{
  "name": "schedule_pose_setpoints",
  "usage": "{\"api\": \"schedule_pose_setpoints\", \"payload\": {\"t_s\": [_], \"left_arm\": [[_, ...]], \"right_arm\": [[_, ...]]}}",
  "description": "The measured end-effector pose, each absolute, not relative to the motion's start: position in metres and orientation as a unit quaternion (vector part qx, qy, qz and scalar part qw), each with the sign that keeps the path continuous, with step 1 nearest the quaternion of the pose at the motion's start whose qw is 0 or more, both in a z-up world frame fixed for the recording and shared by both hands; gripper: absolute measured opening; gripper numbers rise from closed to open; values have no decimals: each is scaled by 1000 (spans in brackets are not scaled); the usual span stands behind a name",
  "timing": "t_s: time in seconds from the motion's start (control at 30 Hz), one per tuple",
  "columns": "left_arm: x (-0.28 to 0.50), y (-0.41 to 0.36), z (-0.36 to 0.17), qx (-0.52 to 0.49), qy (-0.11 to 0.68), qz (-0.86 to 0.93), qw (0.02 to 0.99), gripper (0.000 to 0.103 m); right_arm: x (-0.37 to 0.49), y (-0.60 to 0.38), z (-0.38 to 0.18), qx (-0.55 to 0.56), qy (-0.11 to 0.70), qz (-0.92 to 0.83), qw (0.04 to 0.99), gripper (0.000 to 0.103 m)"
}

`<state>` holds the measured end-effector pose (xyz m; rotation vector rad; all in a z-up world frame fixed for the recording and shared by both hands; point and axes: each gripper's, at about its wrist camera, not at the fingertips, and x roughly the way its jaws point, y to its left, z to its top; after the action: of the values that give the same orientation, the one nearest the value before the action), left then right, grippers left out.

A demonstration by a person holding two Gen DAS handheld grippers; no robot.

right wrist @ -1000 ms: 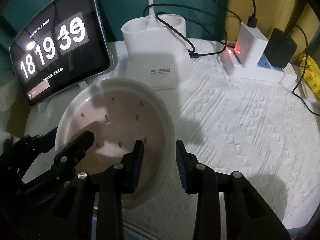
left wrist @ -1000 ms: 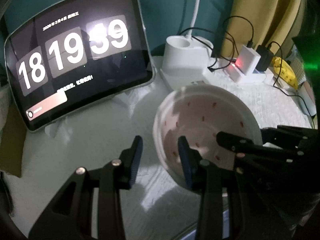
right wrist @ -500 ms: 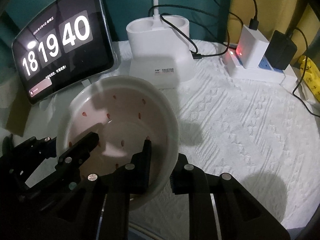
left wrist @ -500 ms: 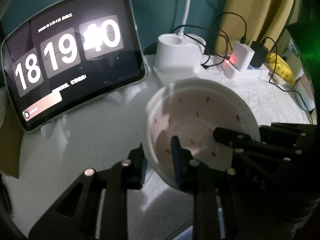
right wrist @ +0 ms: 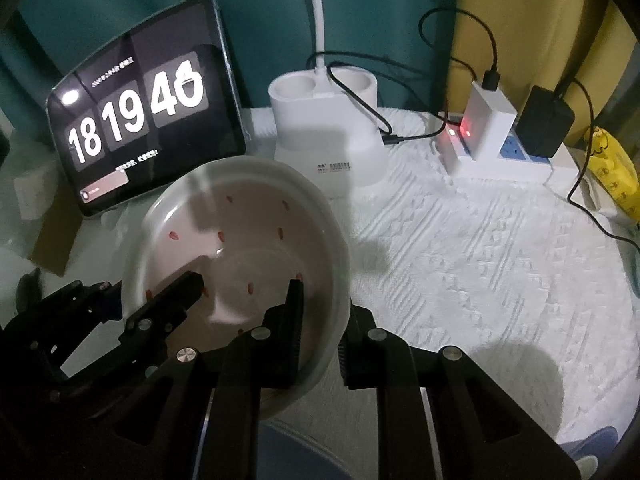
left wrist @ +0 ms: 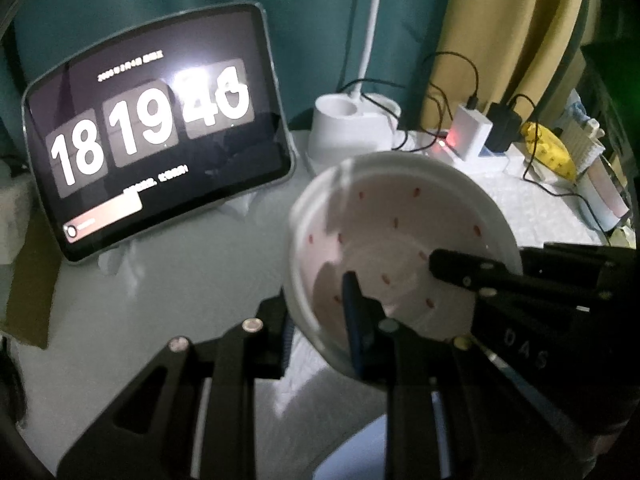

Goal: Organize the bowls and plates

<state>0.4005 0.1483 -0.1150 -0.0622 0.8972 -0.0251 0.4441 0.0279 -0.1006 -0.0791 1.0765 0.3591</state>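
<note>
A white bowl [left wrist: 400,216] [right wrist: 240,240] with small red flecks inside hangs tilted just above the table, held from both sides. My left gripper [left wrist: 316,332] is shut on its left rim, one finger inside the bowl and one outside. My right gripper [right wrist: 324,336] is shut on the right rim in the same way. Each wrist view also shows one of the other gripper's fingers [left wrist: 460,268] [right wrist: 176,300] reaching into the bowl. A bluish round rim [right wrist: 288,452] shows below the bowl at the bottom edge, and most of it is hidden.
A tablet [right wrist: 144,136] showing a clock leans at the back left. Behind the bowl stands a white lamp base [right wrist: 324,120]. A power strip with chargers and cables [right wrist: 500,136] and a yellow packet [right wrist: 616,176] lie at the back right. White textured cloth [right wrist: 480,248] covers the table.
Both grippers have closed onto the bowl's rim. The bowl has come up a little off the cloth and tilted.
</note>
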Motion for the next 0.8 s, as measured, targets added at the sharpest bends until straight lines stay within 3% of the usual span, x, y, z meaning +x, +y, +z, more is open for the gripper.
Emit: {"api": "schedule_pose_setpoints", "payload": {"t_s": [0.8], "left_arm": [[334,127,-60,-37,393,-15,919,23]], "right_arm": [[380,-6,-39,-28,461,187,867,16]]}}
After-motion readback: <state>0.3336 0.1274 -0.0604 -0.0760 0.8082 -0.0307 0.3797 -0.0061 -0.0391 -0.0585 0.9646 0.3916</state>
